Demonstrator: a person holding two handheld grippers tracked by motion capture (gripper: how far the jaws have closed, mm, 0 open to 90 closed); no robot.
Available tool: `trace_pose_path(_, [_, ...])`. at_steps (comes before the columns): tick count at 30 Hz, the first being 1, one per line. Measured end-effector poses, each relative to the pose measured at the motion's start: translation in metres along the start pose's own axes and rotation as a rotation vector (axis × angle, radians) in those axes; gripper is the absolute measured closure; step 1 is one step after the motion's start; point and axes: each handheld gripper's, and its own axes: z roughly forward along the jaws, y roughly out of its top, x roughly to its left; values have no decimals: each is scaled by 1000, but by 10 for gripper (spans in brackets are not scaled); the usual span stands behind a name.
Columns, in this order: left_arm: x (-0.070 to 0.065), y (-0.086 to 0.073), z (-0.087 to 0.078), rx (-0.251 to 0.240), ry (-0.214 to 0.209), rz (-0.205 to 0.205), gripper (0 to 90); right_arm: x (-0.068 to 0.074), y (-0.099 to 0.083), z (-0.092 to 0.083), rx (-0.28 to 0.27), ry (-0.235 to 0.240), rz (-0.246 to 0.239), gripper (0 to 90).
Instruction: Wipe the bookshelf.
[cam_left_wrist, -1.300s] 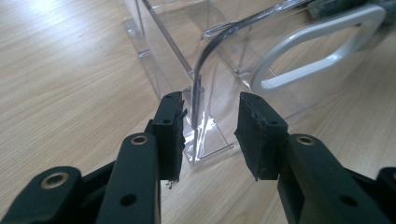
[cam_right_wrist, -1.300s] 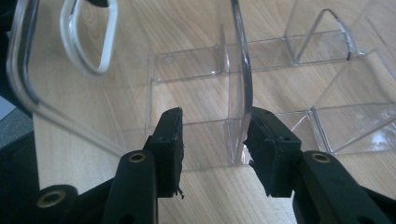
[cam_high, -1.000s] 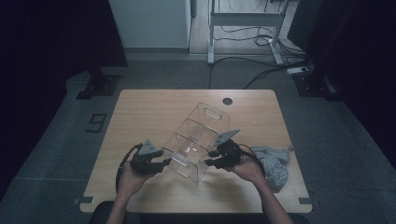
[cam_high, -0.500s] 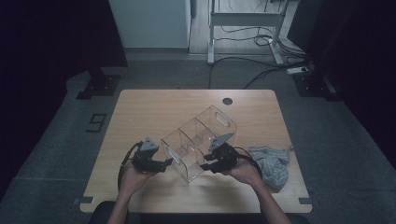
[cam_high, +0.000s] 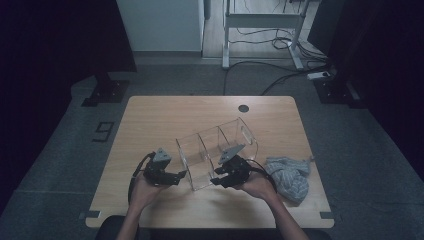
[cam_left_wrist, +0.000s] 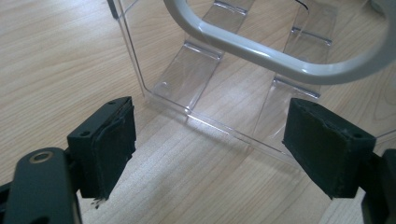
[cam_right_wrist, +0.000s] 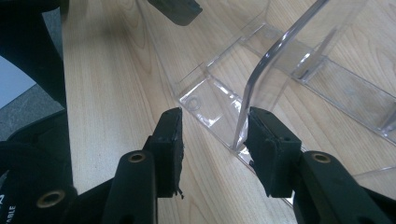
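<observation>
A person sits at the near edge of a wooden table, holding a two-jaw gripper in each hand. Between the hands lies a clear acrylic organiser with inner dividers, set diagonally near the table's front middle.

Nearest, the left gripper sits just off the organiser's near left corner. Its jaws have just been opening and now stand wide apart. In the left gripper view the two black pads flank bare wood, with the organiser's clear wall just beyond them and nothing between them. A second earlier this gripper was against the organiser; now it has let go.

The right gripper is at the organiser's near right edge. In the right gripper view its jaws are partly open around the curved edge of a clear side panel. The panel's edge lies against the right-hand pad, while the left-hand pad stands apart from it. The plastic is between the jaws but not clamped.

Compared with a second ago, the organiser has swung round and slid nearer the person, so its long side now runs from near left to far right.

This looks like the close of a repositioning move, with the organiser resting on the table by itself.

Farther right, well apart from the organiser, lies a crumpled grey cloth. A dark round hole marks the table's far edge.
</observation>
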Motion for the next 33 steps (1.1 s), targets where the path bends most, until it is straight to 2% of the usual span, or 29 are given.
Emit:
trace_pose_path(6, [-6,-2,-12,-43,-3,3,153,1,-2,-2,7,3,6,502])
trace_pose_path(9, [-14,-3,-22,-64,-29,16,145,-1,-8,-8,7,-14,22,448])
trace_pose_path(13, [-22,-2,-26,-71,-50,35,141,-1,-13,-13,13,-26,27,419])
trace_pose_path(15, [-28,-1,-29,-80,-70,51,140,-1,-19,-20,13,-40,44,399])
trace_pose_path(19, [-34,1,-30,-83,-80,66,140,-3,-25,-26,13,-49,56,386])
trace_pose_path(25, [-43,12,-24,-82,-81,91,153,-8,-36,-33,37,-74,101,371])
trace_pose_path(27, [-46,15,-21,-83,-83,95,171,-9,-39,-35,36,-82,112,371])
trace_pose_path(32, [-46,21,-17,-86,-70,87,306,-13,-43,-42,30,-98,128,370])
trace_pose_path(33, [-47,22,-16,-85,-68,91,306,-14,-45,-44,24,-103,134,370])
